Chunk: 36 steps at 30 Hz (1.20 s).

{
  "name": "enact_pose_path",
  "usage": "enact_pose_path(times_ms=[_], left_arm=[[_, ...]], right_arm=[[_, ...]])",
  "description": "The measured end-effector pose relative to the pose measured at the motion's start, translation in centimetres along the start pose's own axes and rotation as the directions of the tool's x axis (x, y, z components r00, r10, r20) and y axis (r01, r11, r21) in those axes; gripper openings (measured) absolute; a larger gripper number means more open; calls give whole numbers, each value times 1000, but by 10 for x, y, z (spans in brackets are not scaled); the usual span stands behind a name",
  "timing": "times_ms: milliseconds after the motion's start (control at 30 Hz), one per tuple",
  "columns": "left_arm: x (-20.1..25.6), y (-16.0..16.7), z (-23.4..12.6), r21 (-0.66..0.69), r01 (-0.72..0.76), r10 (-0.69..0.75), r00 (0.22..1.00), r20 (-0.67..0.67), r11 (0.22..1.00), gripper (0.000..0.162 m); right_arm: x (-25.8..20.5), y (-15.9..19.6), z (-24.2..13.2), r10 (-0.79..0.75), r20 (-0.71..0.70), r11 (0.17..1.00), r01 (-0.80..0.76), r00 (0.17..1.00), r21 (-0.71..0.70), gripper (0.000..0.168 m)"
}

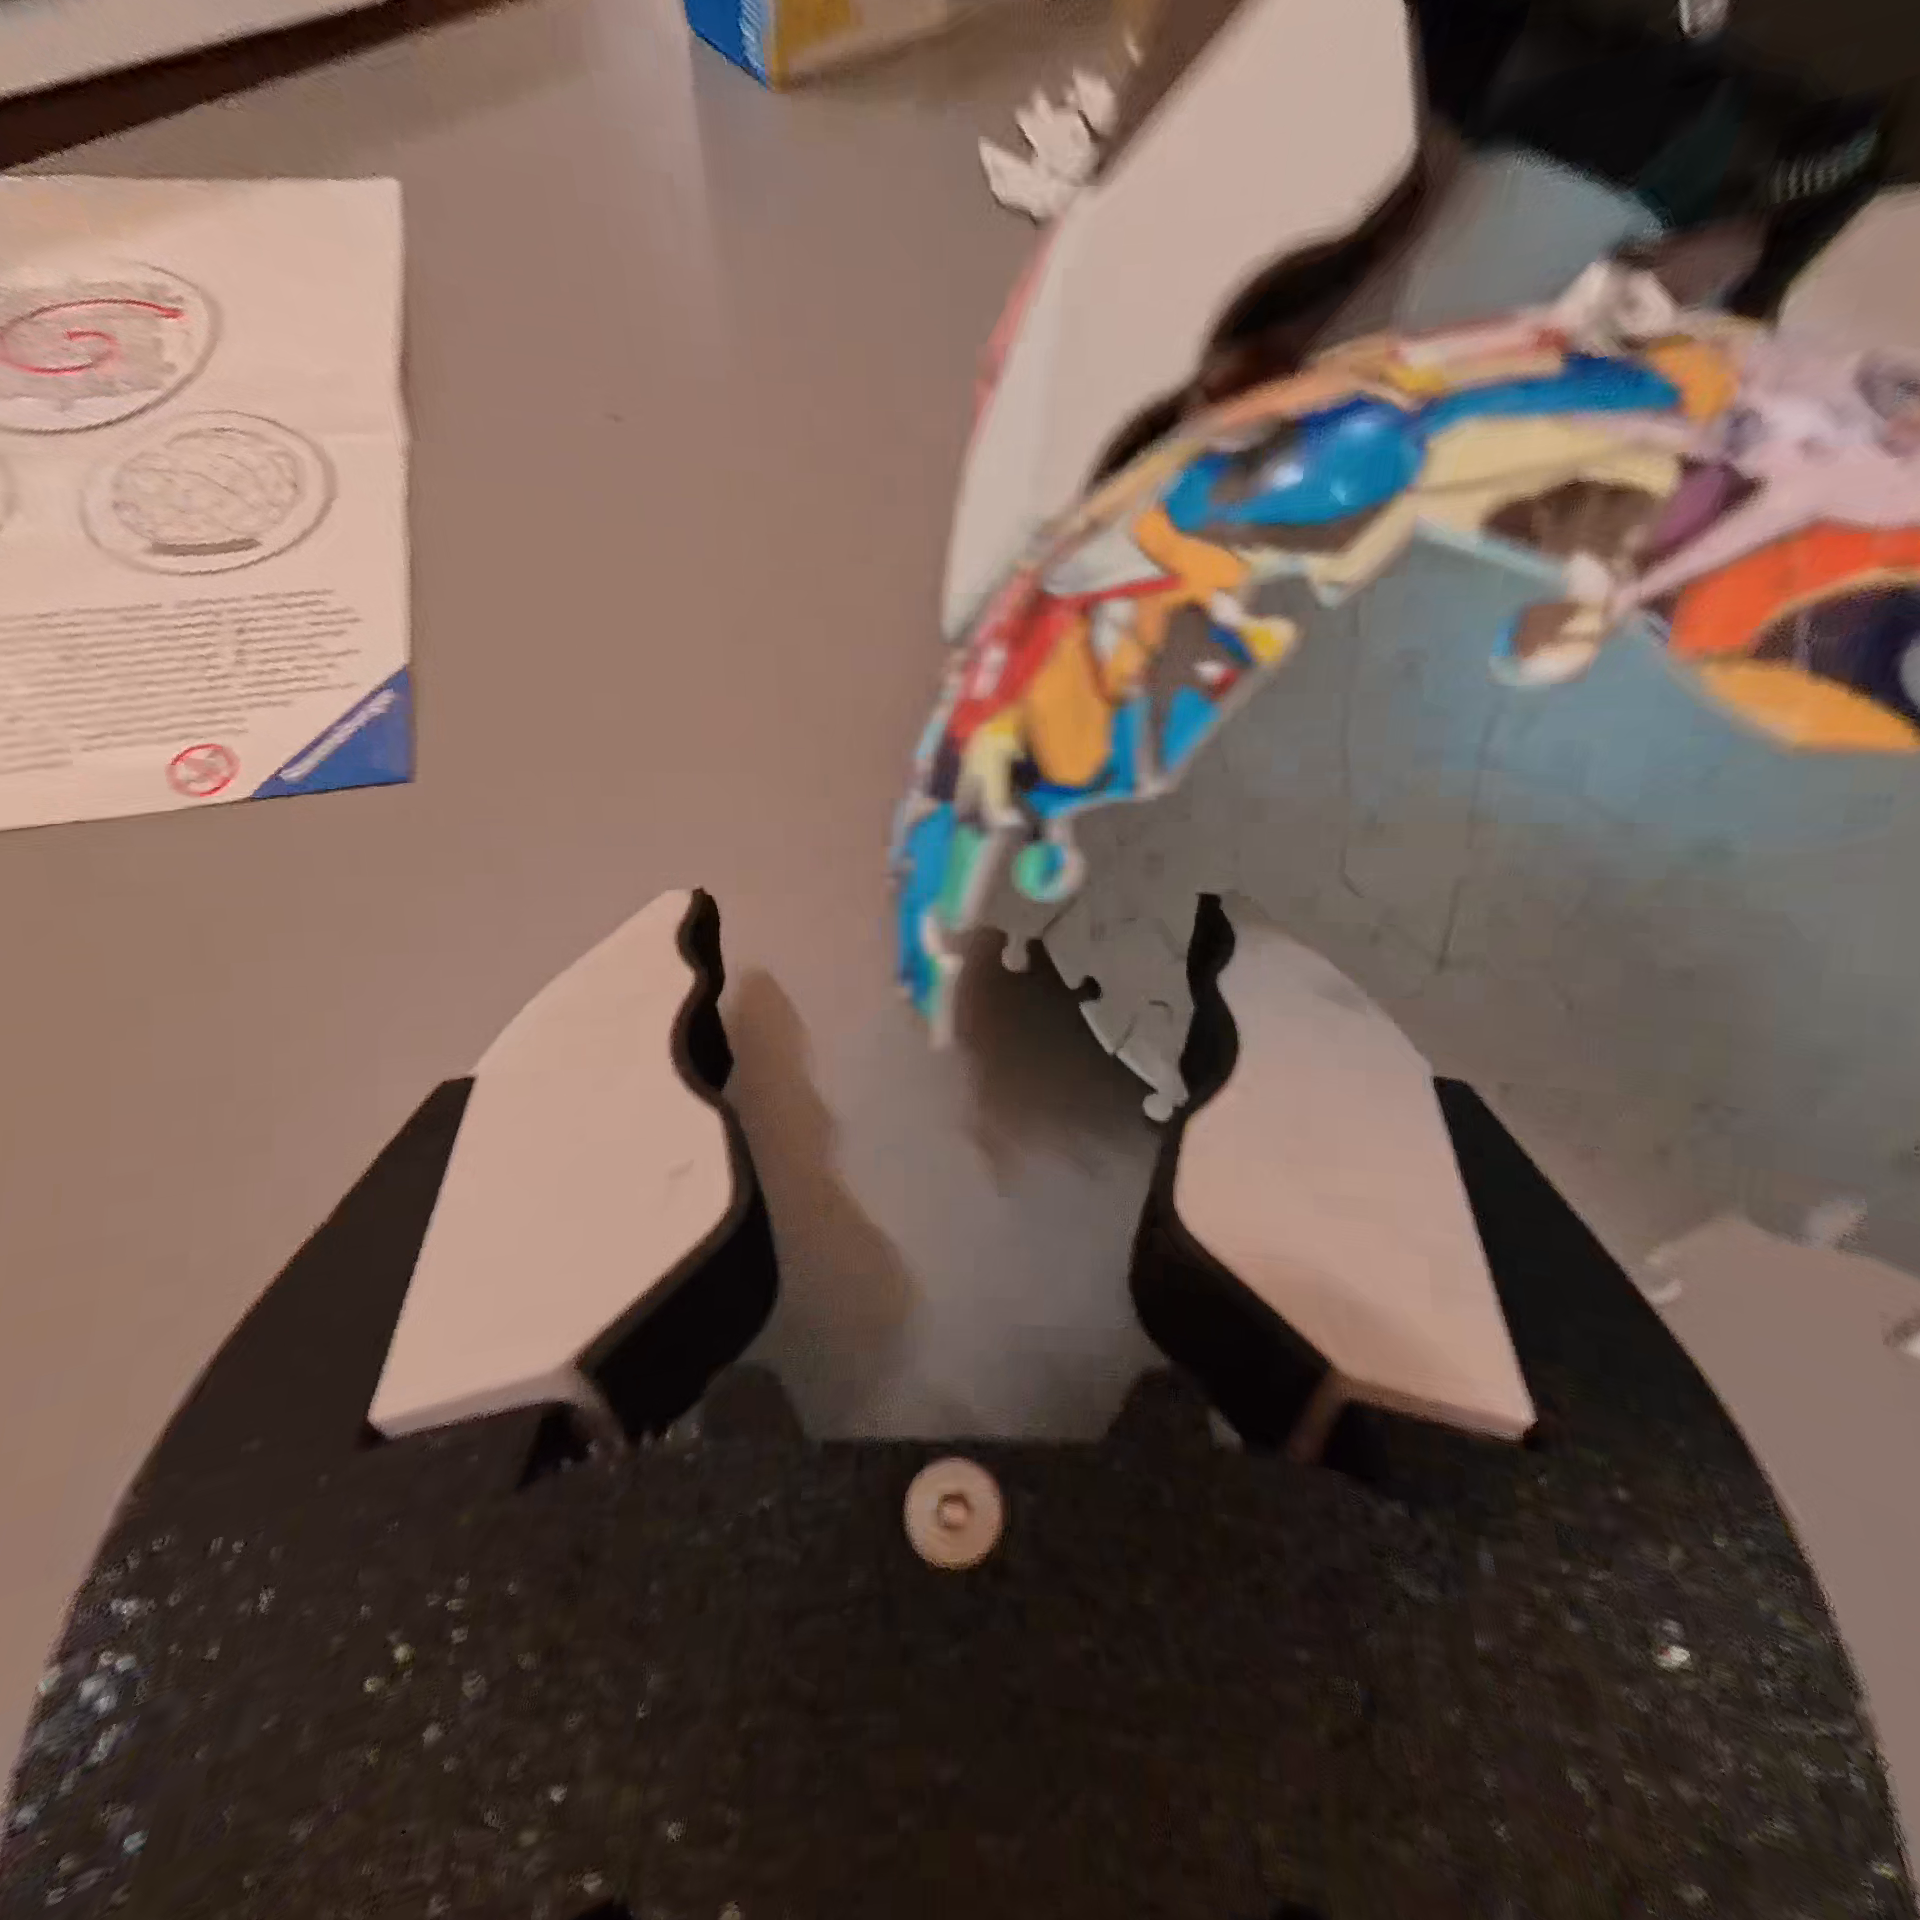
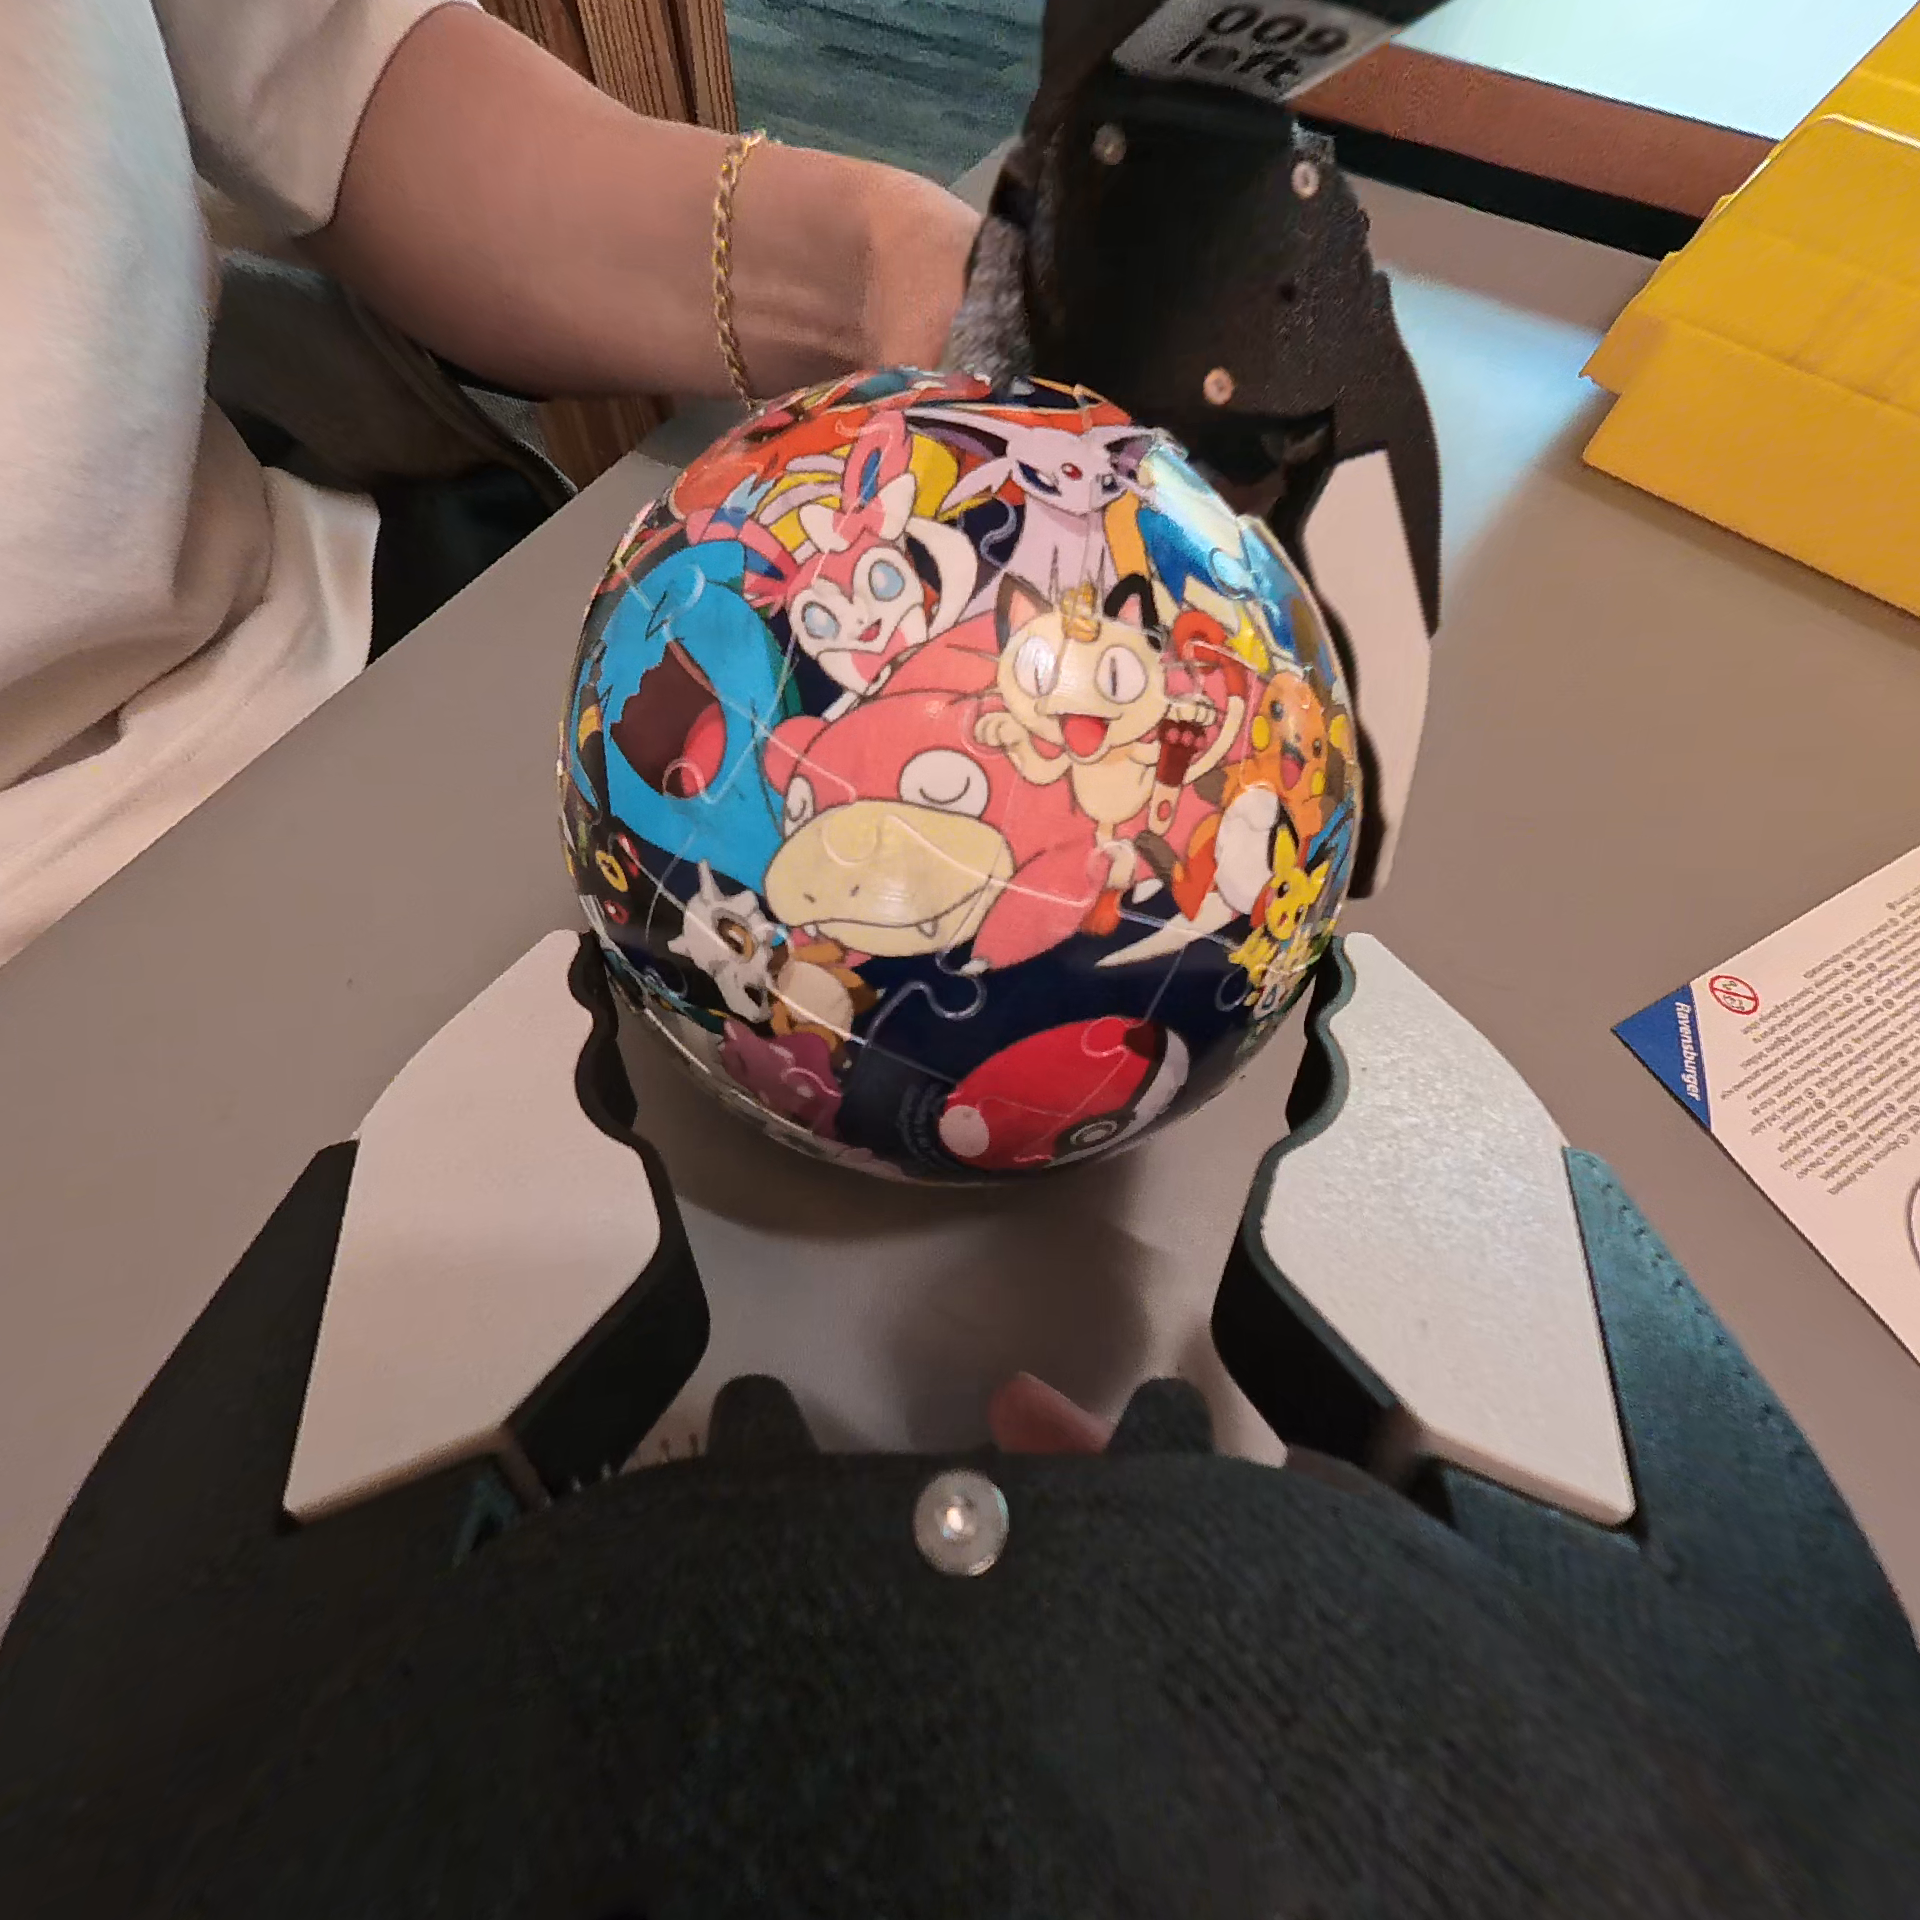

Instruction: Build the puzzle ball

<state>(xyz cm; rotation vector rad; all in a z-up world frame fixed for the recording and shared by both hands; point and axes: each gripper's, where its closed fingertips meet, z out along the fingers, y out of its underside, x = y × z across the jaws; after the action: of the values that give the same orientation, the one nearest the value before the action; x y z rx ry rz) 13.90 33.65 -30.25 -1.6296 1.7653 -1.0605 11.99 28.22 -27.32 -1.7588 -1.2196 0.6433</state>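
The puzzle ball (image 2: pixel 956 769) is a sphere covered in colourful cartoon creatures, over the grey table (image 2: pixel 312 883). My right gripper (image 2: pixel 961 956) has a finger pressed on each side of the ball's lower half. In the left wrist view the ball (image 1: pixel 1455 831) shows its grey inner side through a jagged gap in the shell. My left gripper (image 1: pixel 951 914) is open, with the shell's broken rim between its fingers and its right finger against the grey inside. From the right wrist view the left gripper (image 2: pixel 1247 416) is behind the ball on the right.
A folded instruction sheet (image 1: pixel 197 499) lies left of the ball; it also shows in the right wrist view (image 2: pixel 1818 1091). A yellow box (image 2: pixel 1787 364) stands at the far right. A few white loose pieces (image 1: pixel 1049 145) lie beyond the ball. A person's forearm (image 2: pixel 623 260) is behind it.
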Motion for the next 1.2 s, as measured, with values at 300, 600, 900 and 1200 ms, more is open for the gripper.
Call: enact_pose_path(times_ms=[300, 600, 900, 1200], left_arm=[[3, 15, 7, -113, -62, 65, 998, 21, 992, 96], [7, 20, 19, -184, -151, 164, 985, 56, 971, 96], [12, 20, 23, -198, -165, 176, 984, 39, 966, 89], [7, 7, 12, -82, -79, 81, 997, 19, 993, 91]], right_arm=[[2, 0, 0, 3, 1, 1000, -3, 1000, 8, 125], [4, 2, -2, 1, -3, 1000, -1, 1000, 8, 125], [6, 5, -5, -5, -6, 1000, 5, 1000, 0, 125], [7, 5, -6, -5, -2, 1000, 5, 1000, -11, 124]])
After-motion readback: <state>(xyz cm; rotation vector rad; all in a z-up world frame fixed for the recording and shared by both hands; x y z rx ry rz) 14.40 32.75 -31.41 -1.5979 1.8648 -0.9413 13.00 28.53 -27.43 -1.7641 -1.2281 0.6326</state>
